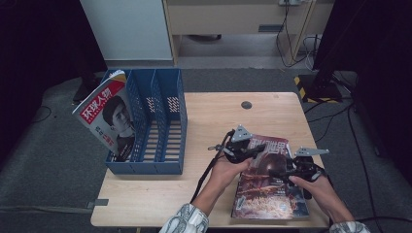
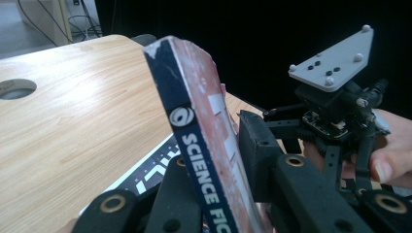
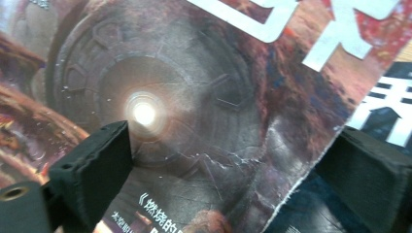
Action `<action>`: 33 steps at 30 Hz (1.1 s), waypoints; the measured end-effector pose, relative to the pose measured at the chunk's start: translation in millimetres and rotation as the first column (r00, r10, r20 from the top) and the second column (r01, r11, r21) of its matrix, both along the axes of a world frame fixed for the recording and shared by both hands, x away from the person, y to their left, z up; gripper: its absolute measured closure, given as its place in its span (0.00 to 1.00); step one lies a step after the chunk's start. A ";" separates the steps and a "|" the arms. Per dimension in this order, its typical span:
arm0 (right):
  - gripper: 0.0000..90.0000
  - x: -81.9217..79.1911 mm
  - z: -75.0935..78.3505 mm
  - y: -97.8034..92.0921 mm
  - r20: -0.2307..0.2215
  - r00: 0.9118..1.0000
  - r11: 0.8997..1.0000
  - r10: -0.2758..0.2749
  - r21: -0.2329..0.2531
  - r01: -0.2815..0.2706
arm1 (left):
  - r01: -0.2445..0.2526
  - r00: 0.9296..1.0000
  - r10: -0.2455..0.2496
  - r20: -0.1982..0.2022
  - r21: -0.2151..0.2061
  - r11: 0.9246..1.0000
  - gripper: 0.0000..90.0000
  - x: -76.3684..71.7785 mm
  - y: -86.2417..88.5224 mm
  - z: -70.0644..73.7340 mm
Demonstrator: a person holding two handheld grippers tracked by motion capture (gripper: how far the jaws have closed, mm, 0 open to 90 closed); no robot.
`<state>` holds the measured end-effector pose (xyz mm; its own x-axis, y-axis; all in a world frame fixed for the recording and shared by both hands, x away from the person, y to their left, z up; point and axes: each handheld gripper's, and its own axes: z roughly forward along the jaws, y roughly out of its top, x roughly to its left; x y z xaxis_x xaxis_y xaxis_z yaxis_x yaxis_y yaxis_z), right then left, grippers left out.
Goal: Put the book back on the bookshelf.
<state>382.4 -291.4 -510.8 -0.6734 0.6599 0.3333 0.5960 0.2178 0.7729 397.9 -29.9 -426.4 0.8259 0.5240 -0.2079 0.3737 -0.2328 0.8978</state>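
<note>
Count, from the high view: one wooden table (image 1: 160,194), one blue file rack (image 1: 163,127) with three slots at its left side, one portrait magazine (image 1: 108,112) standing tilted in the leftmost slot, and a stack of science-fiction magazines (image 1: 269,194) at the table's near right. I can make out at least two in the stack: the top magazine, and a second cover showing beneath it in both gripper views. I operate two grippers. One cable hole (image 1: 246,105) sits near the far edge of the table.

Left gripper (image 1: 252,149): at the far left corner of the stack. The left gripper view shows what the high view cannot: the top magazine (image 2: 204,131) is lifted by its spine edge, standing steeply off the table, and my jaws are clamped on it, one pad on each face. The spine lettering reads "SCIENCE FIC". That view also shows the right gripper (image 2: 335,116) farther off, with its grey plate and a hand behind it.

Right gripper (image 1: 279,173): over the middle of the stack. The right gripper view shows the jaws spread wide, one over the top cover (image 3: 194,97) and the other beyond its ragged edge, where the lower magazine (image 3: 388,107) is exposed. I cannot tell whether either pad touches paper.
</note>
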 end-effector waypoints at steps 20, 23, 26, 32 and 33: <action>0.69 -4.9 40.4 -1.9 0.156 0.988 1.000 -0.014 0.019 0.011 | -0.012 0.996 0.012 0.089 -0.006 1.000 0.91 5.1 22.9 20.4; 0.74 -5.5 50.2 -0.9 0.179 0.984 1.000 -0.006 -0.007 0.008 | -0.017 0.995 0.018 0.100 -0.014 1.000 0.91 5.0 24.7 22.1; 0.77 -6.5 62.0 0.9 0.211 0.977 0.999 0.005 -0.043 0.005 | -0.023 0.991 0.027 0.130 -0.027 0.999 0.91 4.4 28.1 27.1; 0.80 -5.3 87.1 5.2 0.281 0.960 0.995 0.003 -0.095 0.025 | -0.039 0.981 0.048 0.185 -0.052 0.998 0.91 4.3 32.4 41.1; 0.80 -4.9 90.6 5.9 0.295 0.956 0.995 -0.001 -0.099 0.031 | -0.043 0.979 0.053 0.194 -0.053 0.998 0.91 4.5 32.8 43.1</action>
<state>377.5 -285.5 -420.1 -0.7205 0.6914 0.0527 0.3498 0.2968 0.8885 402.4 2.9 -383.3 0.8272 0.5574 -0.0711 0.1994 -0.1730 0.9645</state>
